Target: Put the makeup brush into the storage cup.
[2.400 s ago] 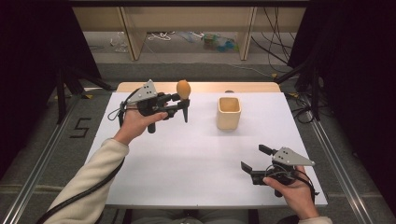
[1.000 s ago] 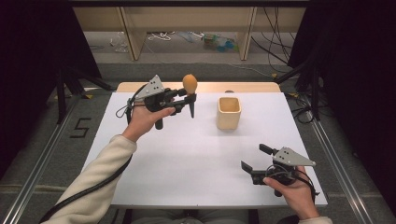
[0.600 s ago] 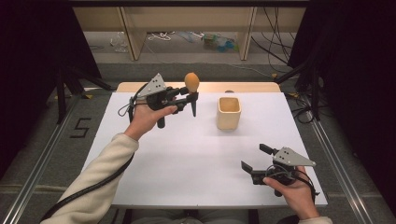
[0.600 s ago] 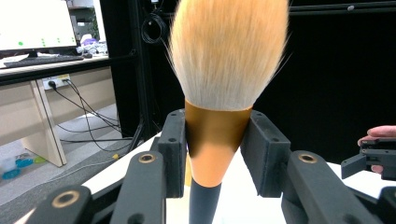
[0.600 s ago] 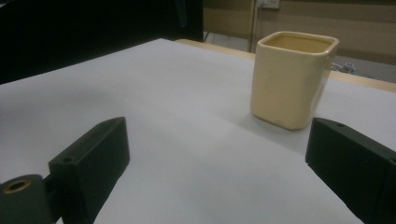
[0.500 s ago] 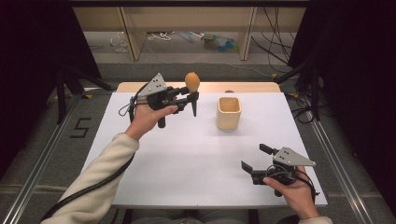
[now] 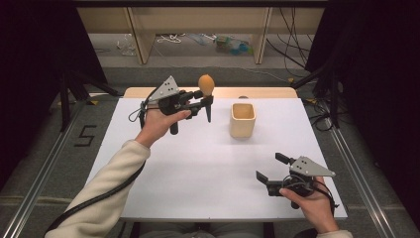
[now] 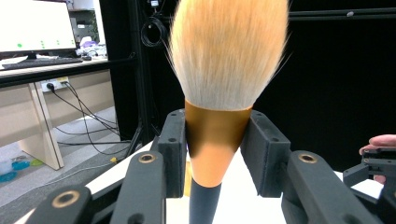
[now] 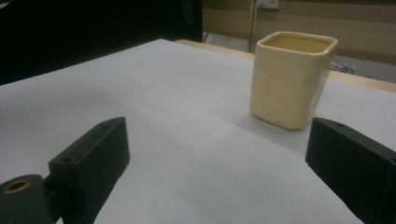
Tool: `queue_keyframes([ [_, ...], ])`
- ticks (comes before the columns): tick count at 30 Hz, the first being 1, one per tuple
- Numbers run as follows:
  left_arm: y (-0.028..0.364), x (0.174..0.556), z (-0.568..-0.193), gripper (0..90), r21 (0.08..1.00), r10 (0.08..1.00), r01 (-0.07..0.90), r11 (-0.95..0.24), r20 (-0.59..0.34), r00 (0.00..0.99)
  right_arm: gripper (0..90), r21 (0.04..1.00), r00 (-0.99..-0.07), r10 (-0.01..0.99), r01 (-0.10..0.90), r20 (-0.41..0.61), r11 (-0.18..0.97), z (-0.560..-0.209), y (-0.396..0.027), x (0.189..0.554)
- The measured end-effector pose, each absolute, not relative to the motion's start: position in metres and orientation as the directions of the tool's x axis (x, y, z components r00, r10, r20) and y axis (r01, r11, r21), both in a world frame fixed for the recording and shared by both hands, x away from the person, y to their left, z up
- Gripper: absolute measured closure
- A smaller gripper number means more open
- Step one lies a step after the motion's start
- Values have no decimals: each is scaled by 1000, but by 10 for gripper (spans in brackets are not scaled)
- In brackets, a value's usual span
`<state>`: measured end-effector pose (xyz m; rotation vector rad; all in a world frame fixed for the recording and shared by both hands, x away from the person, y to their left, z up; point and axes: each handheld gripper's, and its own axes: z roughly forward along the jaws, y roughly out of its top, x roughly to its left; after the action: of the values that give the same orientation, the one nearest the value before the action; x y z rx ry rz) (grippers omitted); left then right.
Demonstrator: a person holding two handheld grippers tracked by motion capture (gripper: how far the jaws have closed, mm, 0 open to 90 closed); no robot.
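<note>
A makeup brush (image 7: 205, 84) with a fluffy orange-tipped head, gold ferrule and black handle stands upright in my left gripper (image 7: 204, 99), which is shut on it and held above the table's back left. In the left gripper view the jaws clamp the ferrule of the brush (image 8: 224, 70) from both sides, with my left gripper (image 8: 215, 149) at its lower end. A cream square cup (image 7: 242, 119) stands empty on the white table (image 7: 198, 168), to the right of the brush. My right gripper (image 7: 271, 167) rests open at the front right, facing the cup (image 9: 290, 77) between its jaws (image 9: 219, 158), well short of it.
A wooden strip (image 7: 257, 92) edges the table's back. Beyond it are shelf legs and cables (image 7: 218, 42) on the floor. A "5" mark (image 7: 85, 135) lies on the floor at the left. Dark curtains flank both sides.
My left gripper has carried the brush a little to the right and slightly up, nearer the cup. The right gripper has stayed still.
</note>
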<state>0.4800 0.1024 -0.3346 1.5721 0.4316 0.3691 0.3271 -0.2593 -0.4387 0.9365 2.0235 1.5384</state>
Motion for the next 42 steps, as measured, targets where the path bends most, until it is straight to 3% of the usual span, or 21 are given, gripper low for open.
queue_keyframes([
  [42, 87, 485, -329, 623, 999, 488, 41, 21, -46, 872, 73, 950, -672, 738, 263, 55, 168, -438, -261, 326],
])
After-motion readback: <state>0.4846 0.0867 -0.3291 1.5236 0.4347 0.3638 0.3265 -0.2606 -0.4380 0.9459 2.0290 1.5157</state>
